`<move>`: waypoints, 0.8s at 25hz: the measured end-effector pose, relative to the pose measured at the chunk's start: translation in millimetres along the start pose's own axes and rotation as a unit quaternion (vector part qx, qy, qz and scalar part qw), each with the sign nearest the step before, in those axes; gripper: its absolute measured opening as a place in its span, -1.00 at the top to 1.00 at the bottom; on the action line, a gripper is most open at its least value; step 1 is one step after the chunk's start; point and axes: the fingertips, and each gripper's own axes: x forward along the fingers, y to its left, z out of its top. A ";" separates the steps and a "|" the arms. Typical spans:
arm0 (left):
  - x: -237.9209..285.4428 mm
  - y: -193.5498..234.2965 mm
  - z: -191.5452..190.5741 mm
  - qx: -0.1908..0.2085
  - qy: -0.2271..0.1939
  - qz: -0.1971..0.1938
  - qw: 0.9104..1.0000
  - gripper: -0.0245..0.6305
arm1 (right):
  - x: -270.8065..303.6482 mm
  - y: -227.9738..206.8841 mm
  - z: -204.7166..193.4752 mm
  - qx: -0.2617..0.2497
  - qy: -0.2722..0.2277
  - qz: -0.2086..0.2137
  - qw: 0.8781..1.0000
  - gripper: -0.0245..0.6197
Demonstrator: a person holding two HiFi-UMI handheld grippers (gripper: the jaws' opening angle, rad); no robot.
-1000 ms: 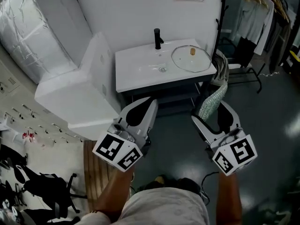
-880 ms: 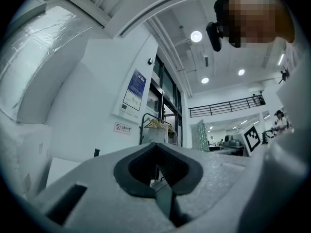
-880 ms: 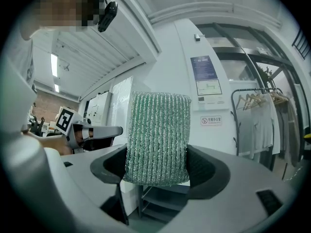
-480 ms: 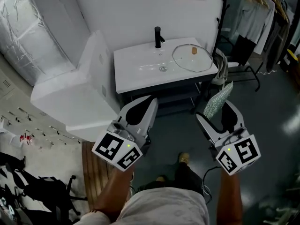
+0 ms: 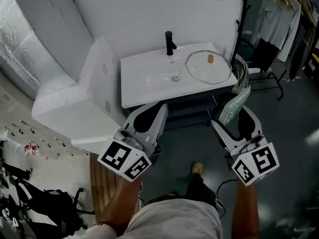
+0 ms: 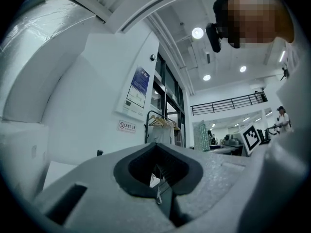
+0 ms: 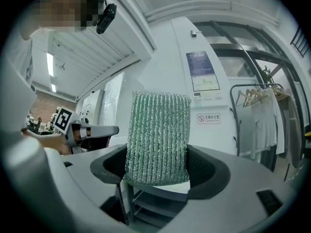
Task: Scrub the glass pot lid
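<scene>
The round glass pot lid, with a small cork-coloured knob, lies flat on the right end of the white sink counter, beside the black tap. My left gripper is held in front of the counter's edge, shut with nothing in it; in the left gripper view its jaws meet. My right gripper is shut on a green knitted scrubbing cloth, which stands upright between the pads. Both grippers are short of the lid and apart from it.
Large white foam blocks fill the left, up against the sink. A cloth hangs at the counter's right end, next to a black pole and a clothes rack. Dark floor lies below, with my foot.
Both grippers have moved forward toward the sink counter, which now lies closer below them. The green cloth stays in the right gripper. A foot has stepped forward.
</scene>
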 end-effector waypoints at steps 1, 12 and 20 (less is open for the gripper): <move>9.2 2.5 -1.6 0.001 0.001 0.001 1.000 0.88 | 4.2 -9.0 -0.5 0.001 -0.001 0.000 1.000 -0.16; 120.6 34.3 -25.2 0.011 0.014 0.029 0.999 0.88 | 60.8 -116.8 -15.5 0.003 0.008 0.023 1.000 -0.16; 189.9 59.1 -40.3 0.013 0.020 0.063 0.998 0.88 | 105.6 -183.1 -22.3 -0.001 0.015 0.057 0.998 -0.16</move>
